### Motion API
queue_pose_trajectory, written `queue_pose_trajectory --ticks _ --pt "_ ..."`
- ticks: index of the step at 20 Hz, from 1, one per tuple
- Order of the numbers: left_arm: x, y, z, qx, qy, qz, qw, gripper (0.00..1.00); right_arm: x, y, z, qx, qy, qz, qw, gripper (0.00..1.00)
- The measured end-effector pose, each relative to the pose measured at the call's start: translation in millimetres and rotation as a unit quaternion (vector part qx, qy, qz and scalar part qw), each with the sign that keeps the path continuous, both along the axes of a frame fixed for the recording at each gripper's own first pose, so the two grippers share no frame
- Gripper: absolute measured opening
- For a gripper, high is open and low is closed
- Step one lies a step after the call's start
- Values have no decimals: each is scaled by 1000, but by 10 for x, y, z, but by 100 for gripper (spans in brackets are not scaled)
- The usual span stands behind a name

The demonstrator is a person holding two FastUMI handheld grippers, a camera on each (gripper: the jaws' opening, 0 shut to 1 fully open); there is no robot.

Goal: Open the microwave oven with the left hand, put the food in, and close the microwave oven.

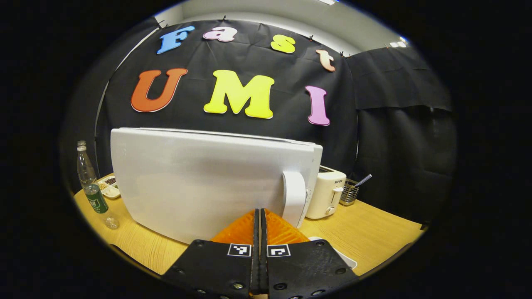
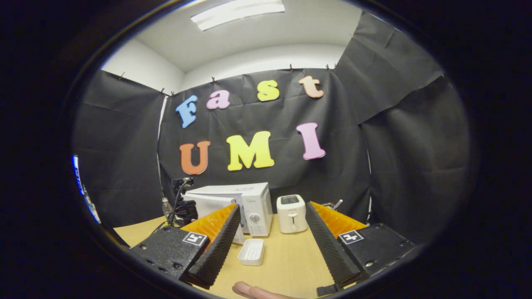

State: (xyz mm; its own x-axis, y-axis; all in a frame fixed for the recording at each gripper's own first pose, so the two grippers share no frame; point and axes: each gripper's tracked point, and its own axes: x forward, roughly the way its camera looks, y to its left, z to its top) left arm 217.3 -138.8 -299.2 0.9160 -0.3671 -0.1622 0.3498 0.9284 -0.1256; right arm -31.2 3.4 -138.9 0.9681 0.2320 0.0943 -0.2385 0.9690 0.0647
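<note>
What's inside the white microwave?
Its inside can't be seen: in the left gripper view the white microwave's door blocks it, with the left gripper shut before it. The white ridged tray sits outside on the wooden table.

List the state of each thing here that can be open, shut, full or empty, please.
Microwave door: swung partly open.
Left gripper: shut, holding nothing.
Right gripper: open, holding nothing.
White tray: empty, on the table.
Bottle: upright, seemingly uncapped.
Toaster: upright, slots empty.

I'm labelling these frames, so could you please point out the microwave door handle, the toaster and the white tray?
microwave door handle [image 1: 294, 198], left gripper view, middle of the grip.
toaster [image 2: 291, 214], right gripper view, front face.
white tray [image 2: 252, 252], right gripper view, ribbed floor.
</note>
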Motion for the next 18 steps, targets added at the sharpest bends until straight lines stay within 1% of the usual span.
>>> queue_pose_trajectory --ticks 4,5,7,9,11,13,14,15,18 --pt "236 -24 96 -21 8 10 1000 0 55 -48 92 -8 -4 4 1000 100" --pt "291 -8 99 -15 6 17 1000 0 83 -104 72 -11 -2 1 1000 100" --pt "362 -42 62 -10 10 16 1000 0 164 -205 29 -12 7 -7 1000 100" --pt "438 -90 40 -5 11 17 1000 0 243 -242 5 -8 13 -4 1000 100" --pt "558 -111 11 5 10 25 1000 0 319 -299 -12 -5 14 -5 1000 100" --pt "706 -140 -3 18 15 33 999 0 415 -374 -44 1 16 -16 1000 100" --pt "683 -153 4 15 19 31 999 1 440 -395 -56 4 19 -20 1000 100" --pt "698 -161 22 10 19 31 999 5 431 -409 -85 4 24 -21 999 100" --pt "676 -159 -15 4 25 24 999 4 388 -420 -82 4 28 -28 999 100"
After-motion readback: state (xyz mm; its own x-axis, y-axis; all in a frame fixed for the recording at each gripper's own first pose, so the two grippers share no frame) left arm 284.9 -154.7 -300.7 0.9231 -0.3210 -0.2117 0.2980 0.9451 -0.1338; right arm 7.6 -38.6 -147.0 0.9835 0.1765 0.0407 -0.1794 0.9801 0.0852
